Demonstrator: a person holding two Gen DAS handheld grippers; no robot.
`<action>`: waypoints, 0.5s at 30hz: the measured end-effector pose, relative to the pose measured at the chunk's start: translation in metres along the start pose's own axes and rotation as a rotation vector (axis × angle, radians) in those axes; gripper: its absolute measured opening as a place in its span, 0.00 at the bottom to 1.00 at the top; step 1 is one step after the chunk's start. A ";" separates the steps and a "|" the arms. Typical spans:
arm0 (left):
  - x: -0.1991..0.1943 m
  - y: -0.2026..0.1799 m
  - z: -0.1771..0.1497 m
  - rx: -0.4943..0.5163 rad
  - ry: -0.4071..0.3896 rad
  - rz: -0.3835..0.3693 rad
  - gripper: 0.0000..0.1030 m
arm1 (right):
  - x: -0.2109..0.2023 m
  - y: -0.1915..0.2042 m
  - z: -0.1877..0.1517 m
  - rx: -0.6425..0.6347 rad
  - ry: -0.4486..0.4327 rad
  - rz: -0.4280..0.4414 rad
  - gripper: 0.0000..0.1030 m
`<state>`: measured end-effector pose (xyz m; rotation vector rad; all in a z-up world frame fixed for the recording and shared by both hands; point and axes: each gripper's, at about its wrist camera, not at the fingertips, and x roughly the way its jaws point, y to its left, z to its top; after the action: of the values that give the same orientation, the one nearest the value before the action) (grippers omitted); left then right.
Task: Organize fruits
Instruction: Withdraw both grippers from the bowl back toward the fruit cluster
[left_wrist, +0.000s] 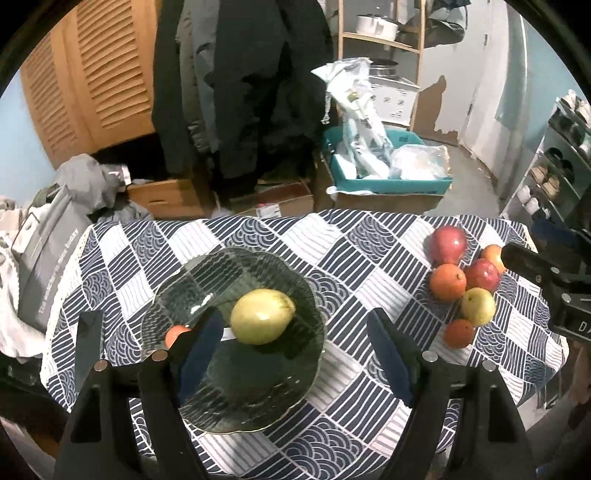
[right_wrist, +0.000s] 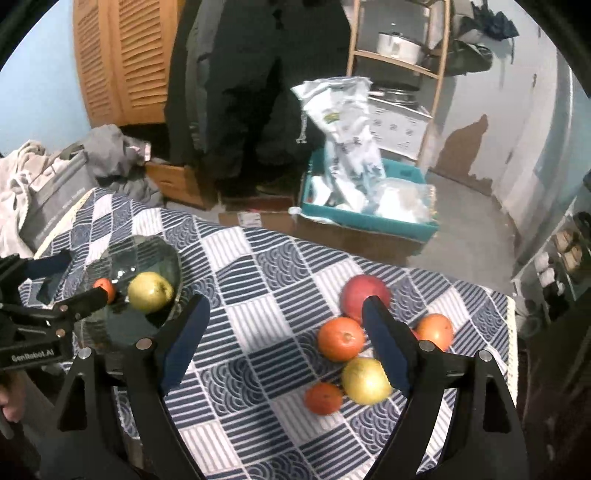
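Observation:
A dark glass plate lies on the left of the patterned table and holds a yellow-green pear and a small orange fruit. My left gripper hangs above the plate, open, with nothing between its blue pads. On the right lies a cluster of fruit: a large red apple, two oranges, a yellow pear and a small tangerine. My right gripper is open above the cloth beside the cluster, gripping nothing. The plate shows at the left of the right wrist view.
The table wears a blue and white checked cloth. Beyond its far edge stand cardboard boxes, a blue box with plastic bags, hanging dark coats and a wooden shelf. A grey bag sits at the left.

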<state>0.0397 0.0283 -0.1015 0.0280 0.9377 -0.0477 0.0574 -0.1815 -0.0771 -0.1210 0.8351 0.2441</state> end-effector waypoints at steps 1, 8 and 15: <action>0.000 -0.003 0.001 0.003 0.001 -0.004 0.79 | -0.001 -0.004 -0.001 0.005 -0.001 -0.004 0.82; 0.005 -0.032 0.006 0.051 0.010 -0.020 0.79 | -0.002 -0.040 -0.016 0.057 0.015 -0.055 0.83; 0.012 -0.060 0.010 0.095 0.023 -0.032 0.79 | -0.002 -0.071 -0.033 0.098 0.034 -0.086 0.83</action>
<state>0.0517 -0.0325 -0.1060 0.1012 0.9582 -0.1216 0.0512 -0.2574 -0.0970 -0.0689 0.8725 0.1206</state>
